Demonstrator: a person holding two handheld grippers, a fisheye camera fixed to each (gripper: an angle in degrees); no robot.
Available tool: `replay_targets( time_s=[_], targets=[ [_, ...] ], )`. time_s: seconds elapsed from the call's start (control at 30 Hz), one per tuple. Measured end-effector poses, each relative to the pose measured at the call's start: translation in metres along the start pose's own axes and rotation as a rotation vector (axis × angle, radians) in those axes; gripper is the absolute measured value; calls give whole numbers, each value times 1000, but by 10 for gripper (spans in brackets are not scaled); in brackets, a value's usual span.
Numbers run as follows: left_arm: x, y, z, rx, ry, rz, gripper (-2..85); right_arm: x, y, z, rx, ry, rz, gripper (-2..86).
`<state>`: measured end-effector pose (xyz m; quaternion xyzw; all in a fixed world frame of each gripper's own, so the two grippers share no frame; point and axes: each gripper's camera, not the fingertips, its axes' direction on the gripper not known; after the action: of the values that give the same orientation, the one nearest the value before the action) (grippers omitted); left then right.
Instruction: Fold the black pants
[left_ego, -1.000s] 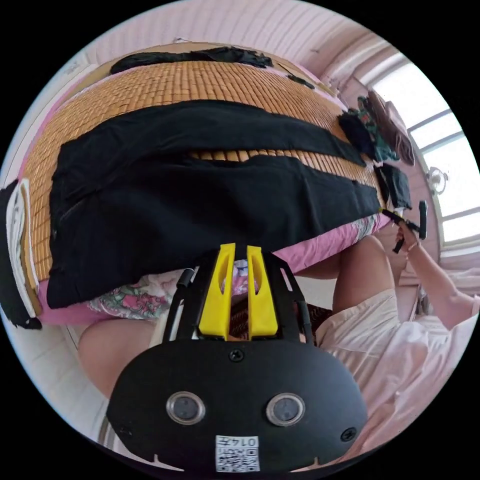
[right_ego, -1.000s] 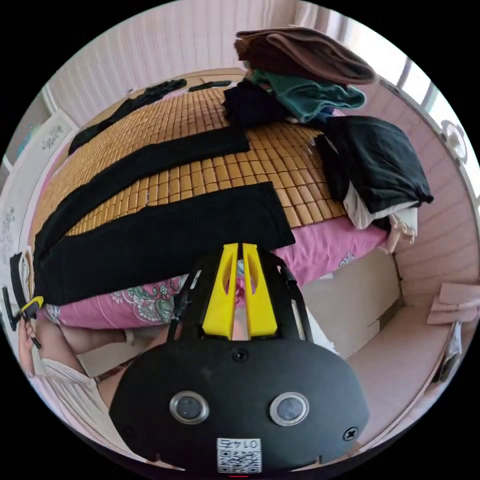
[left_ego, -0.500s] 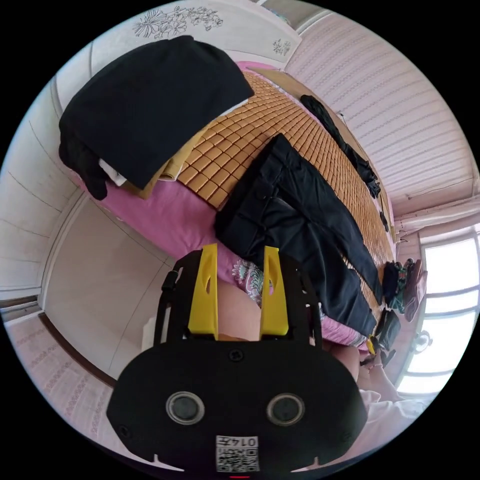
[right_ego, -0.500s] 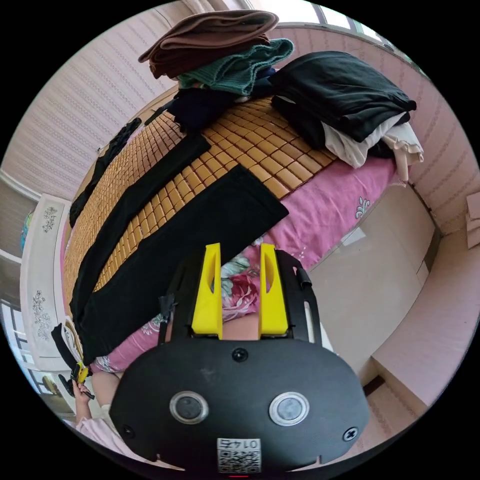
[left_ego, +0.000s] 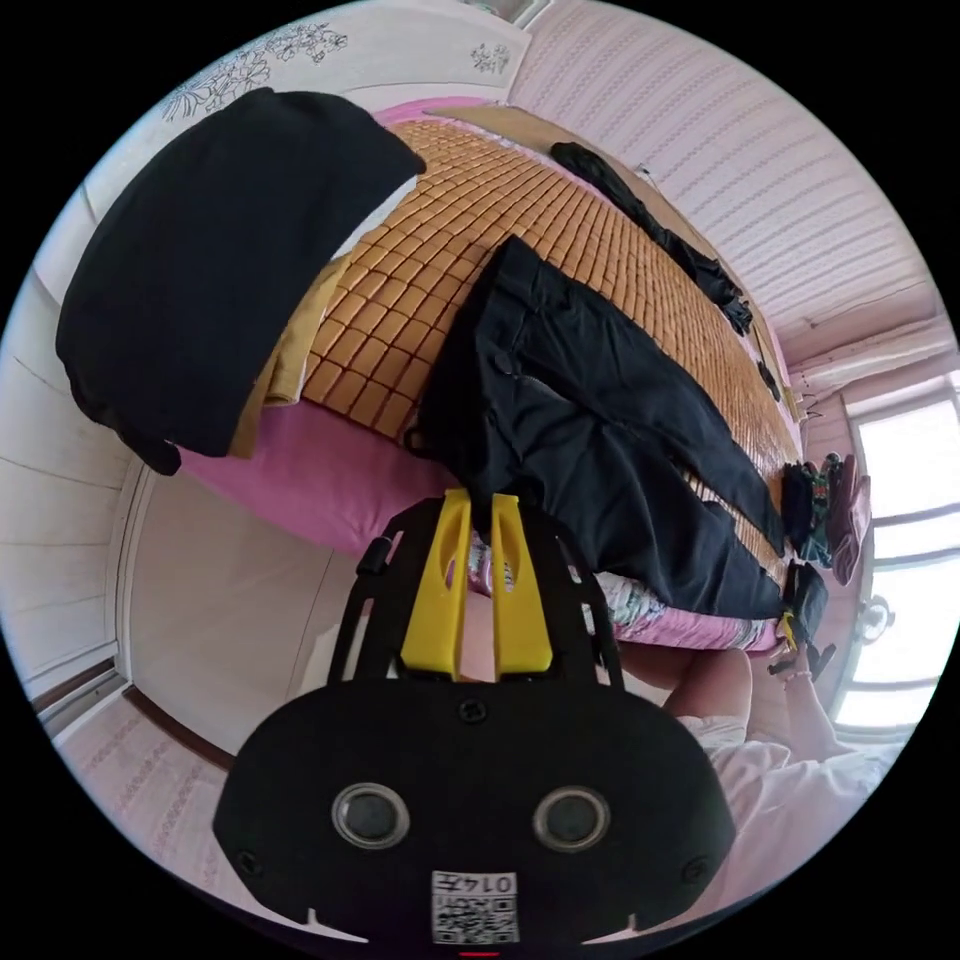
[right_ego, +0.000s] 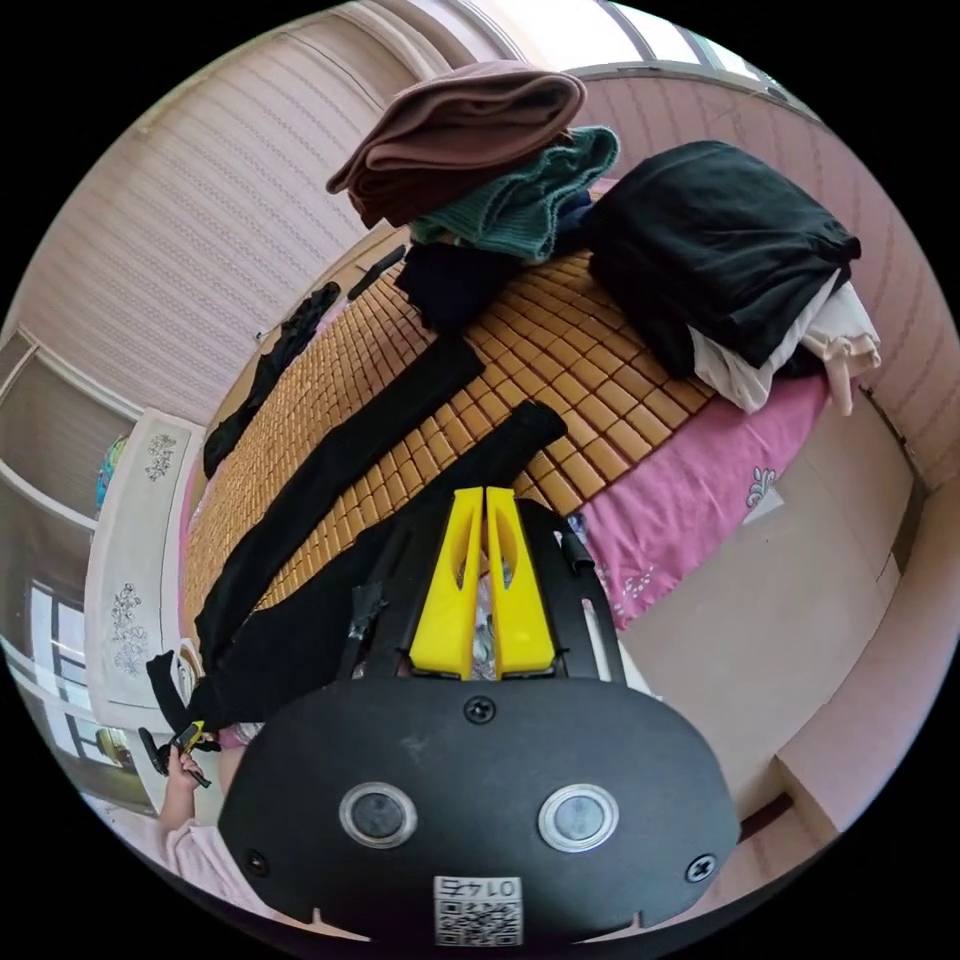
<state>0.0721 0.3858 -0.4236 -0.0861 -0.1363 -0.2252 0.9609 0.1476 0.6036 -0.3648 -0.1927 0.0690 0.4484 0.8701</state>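
Observation:
The black pants (left_ego: 600, 420) lie flat along a bamboo mat (left_ego: 450, 220) on the bed, legs apart and waist nearest in the left gripper view. My left gripper (left_ego: 482, 497) has its yellow jaws shut on the near waist edge. In the right gripper view the pants (right_ego: 330, 470) run away from the leg ends. My right gripper (right_ego: 485, 492) is shut on the near leg's edge, by the hem. Each gripper also appears small at the far end of the other view: the right gripper (left_ego: 795, 635) and the left gripper (right_ego: 185, 740).
A folded black garment (left_ego: 220, 270) tops a pile by the waist end. At the leg end are brown and green folded clothes (right_ego: 470, 150) and a black and white stack (right_ego: 720, 240). A dark strip of cloth (right_ego: 270, 370) lies along the mat's far side. A pink sheet (right_ego: 690, 490) hangs over the bed edge.
Both pairs of jaws stood wide apart half a second ago and have closed on the pants' near edge. The near leg looks narrower at the hem. Both cameras have moved closer to the bed.

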Motion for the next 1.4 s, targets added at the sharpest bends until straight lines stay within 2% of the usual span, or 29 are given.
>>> replay_targets(
  time_s=[0.17, 0.3, 0.37, 0.43, 0.57, 0.73, 0.83, 1.0, 1.1, 1.2, 1.3, 1.4],
  targets=[
    [-3, -20, -45, 106, 103, -1, 14, -26, -42, -13, -38, -11, -110, 2],
    [13, -74, -66, 145, 205, 36, 24, -50, -95, -4, -83, -47, -61, 7],
    [22, -107, -63, 151, 240, 2, 40, -67, -127, 15, -78, -70, 6, 19],
    [30, -139, -51, 244, 253, -144, 64, -82, -136, 27, -15, -46, 14, 40],
    [37, -154, -31, 268, 173, -247, 76, -102, -125, 57, -23, 107, -36, 103],
    [31, -146, 0, 151, 42, -240, 110, -97, -99, 79, -19, 257, -60, 146],
    [34, -146, 25, 65, 4, -243, 133, -89, -89, 93, -42, 172, 29, 152],
    [69, -157, 46, 64, -123, -272, 140, -103, -78, 92, 68, 75, 90, 113],
    [99, -168, 57, 5, -275, -171, 126, -116, -73, 98, 67, 41, 90, 83],
    [120, -174, 61, -17, -299, -84, 83, -128, -69, 100, 6, 31, 60, 37],
    [145, -171, 61, -50, -359, 57, 27, -132, -61, 83, 32, -41, 40, 23],
    [157, -157, 61, -101, -374, 148, 8, -132, -46, 61, 22, -82, -14, 19]
  ],
)
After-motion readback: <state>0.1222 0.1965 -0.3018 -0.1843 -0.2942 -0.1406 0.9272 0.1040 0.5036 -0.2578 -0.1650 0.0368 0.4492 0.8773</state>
